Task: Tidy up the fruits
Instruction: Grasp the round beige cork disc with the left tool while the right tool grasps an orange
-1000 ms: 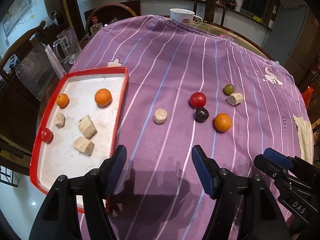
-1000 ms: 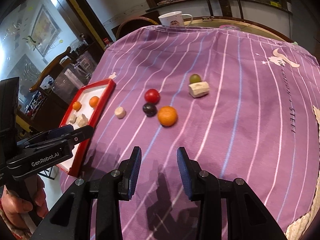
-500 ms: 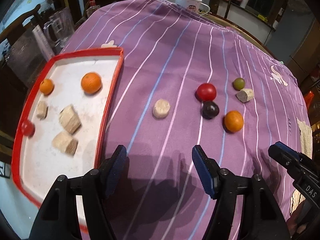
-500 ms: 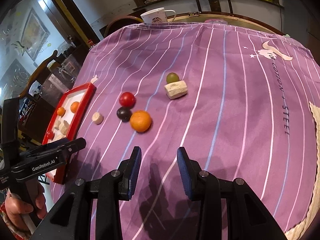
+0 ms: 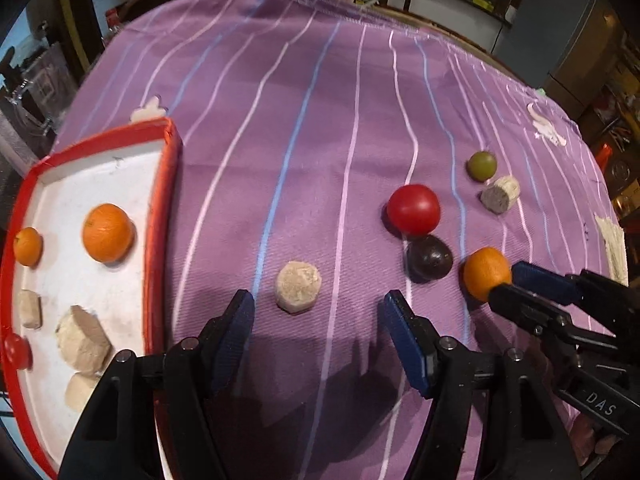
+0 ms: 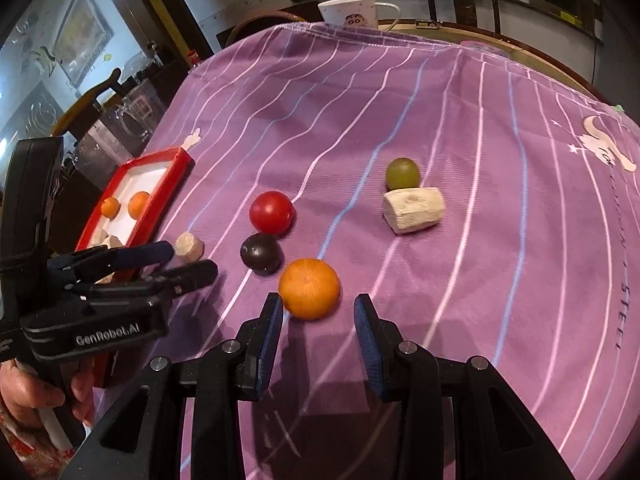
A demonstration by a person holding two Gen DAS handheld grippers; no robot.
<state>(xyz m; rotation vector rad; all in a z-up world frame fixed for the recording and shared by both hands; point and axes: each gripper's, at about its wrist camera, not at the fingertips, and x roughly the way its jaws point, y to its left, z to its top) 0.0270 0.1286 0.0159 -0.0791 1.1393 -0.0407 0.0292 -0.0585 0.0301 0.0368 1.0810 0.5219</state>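
My left gripper [image 5: 320, 320] hangs open just short of a beige chunk [image 5: 298, 287] on the purple striped cloth [image 5: 312, 120]. My right gripper [image 6: 318, 316] is open, its tips right at the near side of a loose orange [image 6: 309, 288], no pad pressing it. Beyond lie a dark plum [image 6: 261, 253], a red tomato [image 6: 271, 212], a green grape [image 6: 402, 173] and a beige cylinder [image 6: 414, 209]. The red-rimmed white tray [image 5: 160, 220] at the left holds two oranges [image 5: 107, 232], a small red fruit [image 5: 16, 350] and several beige chunks.
A white mug [image 6: 352, 10] stands at the table's far edge. Chairs and glassware crowd the left side beyond the tray. A person's hand [image 6: 24, 396] holds the left gripper's handle. A pale cloth [image 5: 612, 248] lies at the right edge.
Both grippers have come forward and down toward the table: the left one closer to the beige chunk, the right one up to the orange. Their jaw gaps look unchanged.
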